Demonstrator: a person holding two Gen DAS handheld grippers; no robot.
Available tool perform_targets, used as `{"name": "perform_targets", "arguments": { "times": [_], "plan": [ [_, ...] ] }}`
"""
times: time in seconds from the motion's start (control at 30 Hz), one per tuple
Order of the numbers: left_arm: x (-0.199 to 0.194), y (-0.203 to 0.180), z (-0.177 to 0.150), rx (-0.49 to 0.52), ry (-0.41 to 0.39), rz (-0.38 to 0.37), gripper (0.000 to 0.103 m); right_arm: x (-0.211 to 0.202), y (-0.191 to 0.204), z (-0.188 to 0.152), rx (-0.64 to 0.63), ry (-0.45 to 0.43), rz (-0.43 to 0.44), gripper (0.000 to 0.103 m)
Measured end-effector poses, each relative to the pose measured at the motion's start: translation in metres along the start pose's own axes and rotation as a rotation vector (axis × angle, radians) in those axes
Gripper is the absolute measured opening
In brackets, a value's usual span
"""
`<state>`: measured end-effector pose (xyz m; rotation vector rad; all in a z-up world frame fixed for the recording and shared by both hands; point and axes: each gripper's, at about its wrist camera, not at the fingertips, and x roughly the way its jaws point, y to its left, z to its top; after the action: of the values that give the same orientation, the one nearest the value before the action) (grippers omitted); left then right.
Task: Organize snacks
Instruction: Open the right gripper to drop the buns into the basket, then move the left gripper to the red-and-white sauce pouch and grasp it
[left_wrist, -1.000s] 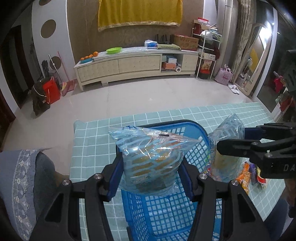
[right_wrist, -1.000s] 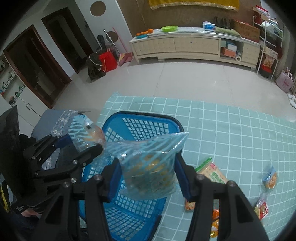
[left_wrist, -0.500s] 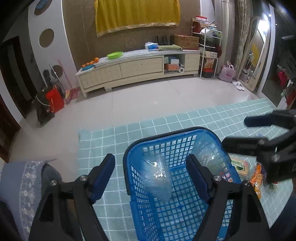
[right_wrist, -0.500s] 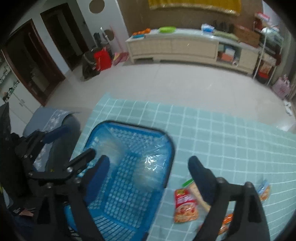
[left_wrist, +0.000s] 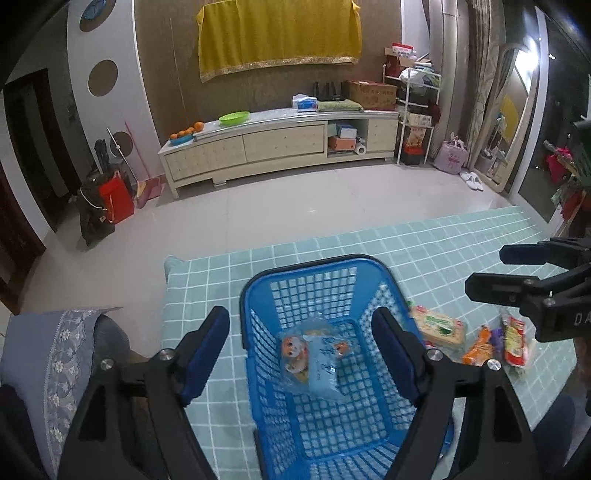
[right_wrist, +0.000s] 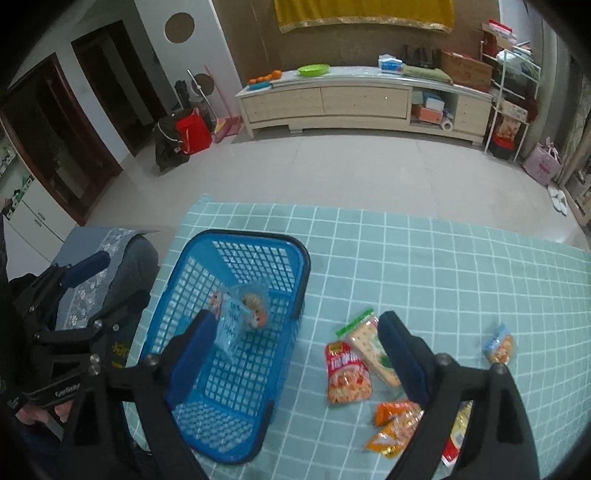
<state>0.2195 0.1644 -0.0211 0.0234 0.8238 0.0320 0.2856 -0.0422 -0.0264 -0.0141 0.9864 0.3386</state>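
A blue plastic basket (left_wrist: 258, 291) (right_wrist: 299, 269) stands on the teal checked tablecloth. Clear blue snack bags (left_wrist: 314, 360) (right_wrist: 238, 317) lie on its floor. My left gripper (left_wrist: 301, 332) is open and empty above the basket's near end. My right gripper (right_wrist: 295, 336) is open and empty, over the basket's right rim. Loose snacks lie right of the basket: a red packet (right_wrist: 347, 373), a cracker pack (right_wrist: 371, 350) (left_wrist: 437, 328), orange packets (right_wrist: 395, 424) (left_wrist: 478, 345) and a small blue bag (right_wrist: 500, 345).
The tablecloth (right_wrist: 443, 266) ends at the table's far edge, with tiled floor beyond. A grey cushioned chair (left_wrist: 55, 354) stands left of the table. A long cabinet (left_wrist: 273, 147) lines the far wall.
Both grippers held clear blue snack bags above the basket. They opened, the bags dropped into the basket, and both grippers rose and pulled back.
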Motion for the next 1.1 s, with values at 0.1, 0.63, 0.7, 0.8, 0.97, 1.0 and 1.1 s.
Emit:
{"name": "perform_targets", "arguments": {
  "times": [0.1,0.63,0.7,0.8,0.97,1.0,1.1],
  "plan": [
    [-0.014,-0.011,-0.003,0.001,-0.007,-0.006,0.078,-0.02,-0.003,-0.009,-0.003,-0.013,0.0,0.092],
    [-0.067,-0.093,-0.02,0.088,-0.054,-0.083,0.081,-0.081,-0.042,-0.057,0.061,-0.053,-0.028,0.092],
    [-0.07,-0.105,-0.022,0.102,-0.058,-0.096,0.083,-0.088,-0.05,-0.065,0.072,-0.058,-0.034,0.092],
    [-0.073,-0.124,-0.026,0.124,-0.063,-0.123,0.083,-0.097,-0.063,-0.077,0.095,-0.063,-0.044,0.092],
    [-0.073,-0.161,-0.041,0.192,-0.056,-0.151,0.084,-0.107,-0.085,-0.101,0.122,-0.07,-0.073,0.092],
    [-0.073,-0.167,-0.044,0.203,-0.055,-0.16,0.084,-0.108,-0.091,-0.107,0.128,-0.072,-0.078,0.092],
    [-0.068,-0.186,-0.053,0.228,-0.046,-0.178,0.084,-0.109,-0.103,-0.119,0.144,-0.067,-0.079,0.092]
  ]
}}
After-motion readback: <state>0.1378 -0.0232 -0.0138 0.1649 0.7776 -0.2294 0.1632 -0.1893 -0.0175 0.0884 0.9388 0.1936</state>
